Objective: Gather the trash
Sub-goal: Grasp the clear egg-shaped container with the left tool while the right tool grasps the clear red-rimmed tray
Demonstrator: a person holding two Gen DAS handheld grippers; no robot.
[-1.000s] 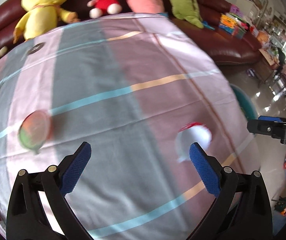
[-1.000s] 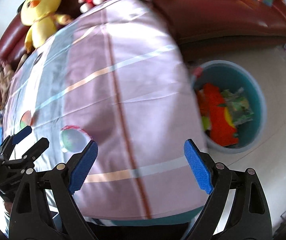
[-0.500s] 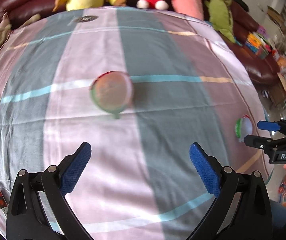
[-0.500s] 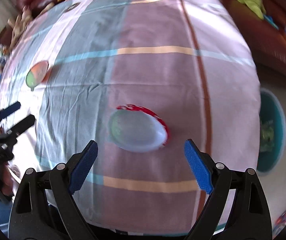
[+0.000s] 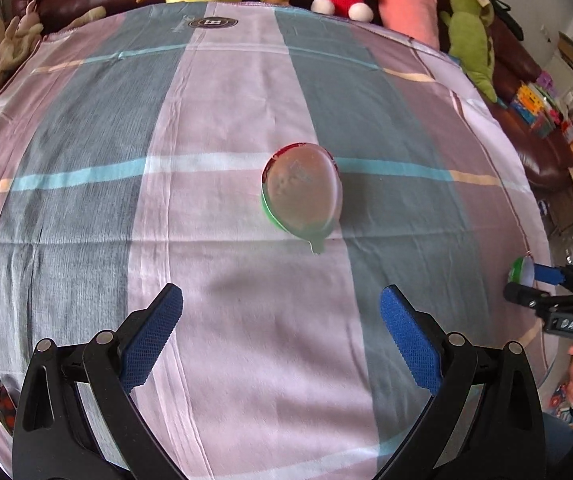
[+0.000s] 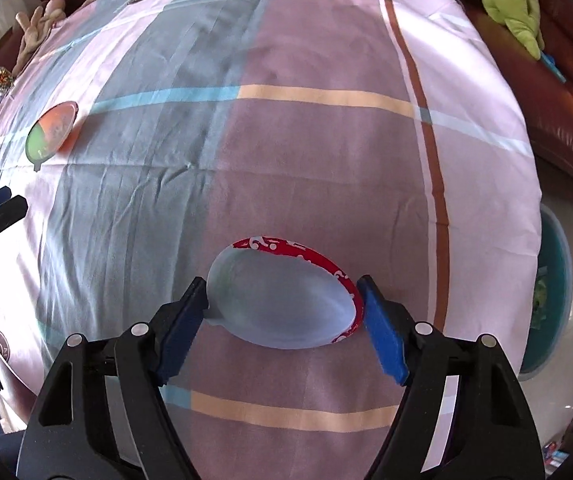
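A crushed green-and-red cup lies on its side on the striped cloth, a little beyond my open left gripper; it also shows far left in the right wrist view. A red-rimmed white cup lies on its side between the blue pads of my right gripper. The pads stand at the cup's two ends, and I cannot tell whether they press on it. That cup and gripper show at the far right of the left wrist view.
The table has a pink, grey and blue striped cloth. A teal bin with trash stands on the floor right of the table. Plush toys sit on a brown sofa behind it. A small wrapper lies at the near left edge.
Both grippers have moved in towards their cups. The green-and-red cup is now nearer and centred ahead of the left gripper. The right gripper's pads have narrowed and now flank the red-rimmed cup.
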